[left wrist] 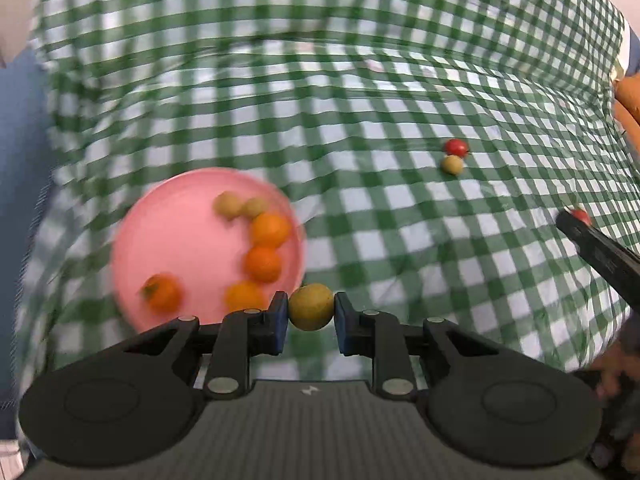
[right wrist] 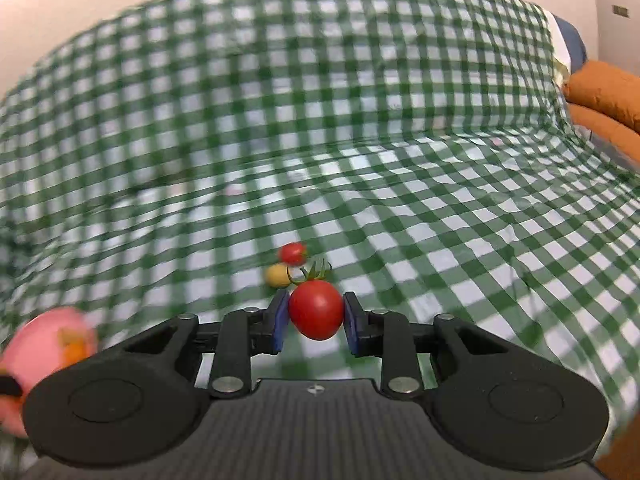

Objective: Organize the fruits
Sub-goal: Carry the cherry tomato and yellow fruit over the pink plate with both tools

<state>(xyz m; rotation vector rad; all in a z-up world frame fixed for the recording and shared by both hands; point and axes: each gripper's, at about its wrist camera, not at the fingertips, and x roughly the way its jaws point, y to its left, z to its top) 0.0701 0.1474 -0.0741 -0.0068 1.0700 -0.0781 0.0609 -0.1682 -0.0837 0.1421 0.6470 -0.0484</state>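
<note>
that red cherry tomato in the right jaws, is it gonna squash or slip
The cherry tomato looks smooth and glossy, so it may slip if the right gripper loosens. Its skin seems thin: firm squeezing could split it. Being round, it would likely roll on the checked cloth once released.

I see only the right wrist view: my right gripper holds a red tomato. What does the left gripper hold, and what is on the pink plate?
Observer: The left gripper is shut on a yellow-brown round fruit, beside the near rim of the pink plate.
Operator: How many fruits lie on the plate?
Observer: Six: four orange fruits and two small tan fruits at its far side.
Operator: Is my right gripper visible from there?
Observer: Yes, the right gripper enters at the right edge, with the red tomato showing at its tip.
Operator: What fruit is left on the cloth?
Observer: One small red tomato touching one tan fruit, on the checked cloth.
</note>
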